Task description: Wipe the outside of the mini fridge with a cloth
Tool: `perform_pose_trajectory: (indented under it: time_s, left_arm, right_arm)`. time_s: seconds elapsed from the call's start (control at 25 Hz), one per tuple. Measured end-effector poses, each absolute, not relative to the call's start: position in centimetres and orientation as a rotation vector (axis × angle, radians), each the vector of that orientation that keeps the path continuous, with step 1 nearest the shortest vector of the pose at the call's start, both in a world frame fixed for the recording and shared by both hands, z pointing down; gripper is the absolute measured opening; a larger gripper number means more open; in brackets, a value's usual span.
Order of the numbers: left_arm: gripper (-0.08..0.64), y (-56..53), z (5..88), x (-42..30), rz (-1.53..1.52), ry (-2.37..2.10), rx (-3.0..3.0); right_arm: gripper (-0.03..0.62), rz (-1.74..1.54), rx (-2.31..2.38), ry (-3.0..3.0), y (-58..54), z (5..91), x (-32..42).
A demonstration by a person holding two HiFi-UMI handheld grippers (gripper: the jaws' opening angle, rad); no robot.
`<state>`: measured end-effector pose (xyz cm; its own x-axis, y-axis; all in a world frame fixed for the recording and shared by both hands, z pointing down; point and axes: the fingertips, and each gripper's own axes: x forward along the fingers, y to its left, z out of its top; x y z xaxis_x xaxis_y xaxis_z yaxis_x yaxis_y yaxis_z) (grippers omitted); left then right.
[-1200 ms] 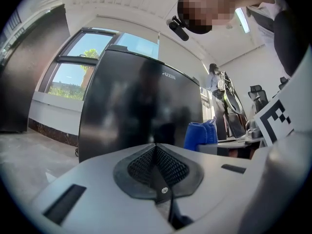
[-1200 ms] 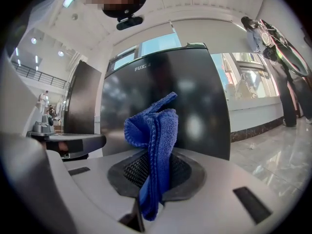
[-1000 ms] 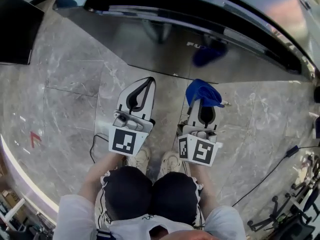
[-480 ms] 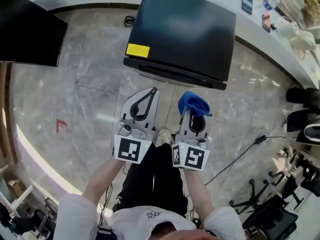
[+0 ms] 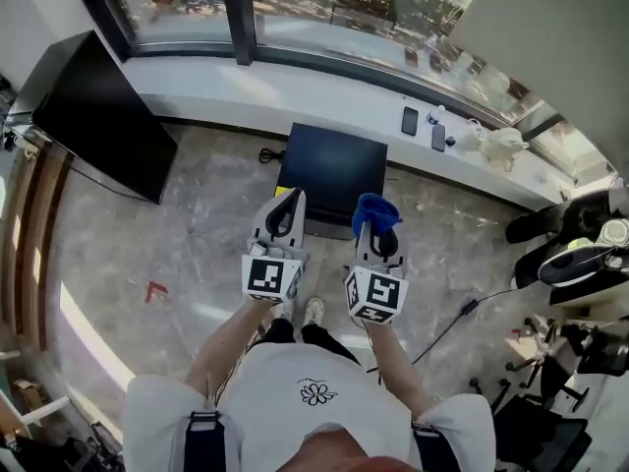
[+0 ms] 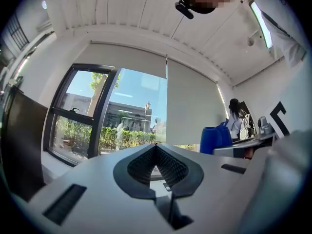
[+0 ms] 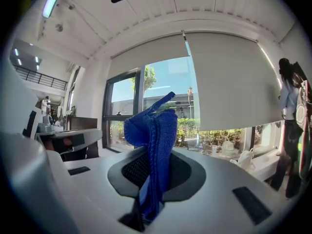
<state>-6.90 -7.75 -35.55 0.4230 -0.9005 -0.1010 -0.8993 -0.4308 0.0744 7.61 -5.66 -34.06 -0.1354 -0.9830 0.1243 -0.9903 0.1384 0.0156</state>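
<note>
Standing over the mini fridge, cloth held in the right gripper
Black mini fridge (image 5: 334, 168) stands on the marble floor (image 5: 197, 234) against the window ledge (image 5: 246, 85), which carries two phones (image 5: 410, 121) and a white bag (image 5: 501, 144); a black cabinet (image 5: 98, 116) stands to the left. Left gripper (image 5: 294, 196) jaws together, empty. Right gripper (image 5: 376, 220) jaws clamped on the blue cloth (image 5: 376, 207), raised clear of the fridge

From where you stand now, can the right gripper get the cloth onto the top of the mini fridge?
Probably yes, once lowered. Nothing lies between the right gripper, shut on the cloth, and the mini fridge ahead; the gripper now points level at the windows.
</note>
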Motion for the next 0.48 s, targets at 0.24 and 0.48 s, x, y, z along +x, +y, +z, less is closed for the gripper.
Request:
perform_pose_trajectory:
  time_s: [0.24,0.48]
  left_arm:
    - [0.005,-4.8,-36.1,-7.7,-0.173,-1.658,2.626]
    - [0.005,-1.4,-36.8,-6.6,-0.137,-1.579,2.657]
  right_arm:
    - [0.075,0.163,2.03,-2.268,-2.5,-35.2,8.8]
    - [0.075,0.176,2.085,-2.288,-1.2,-37.9,9.5]
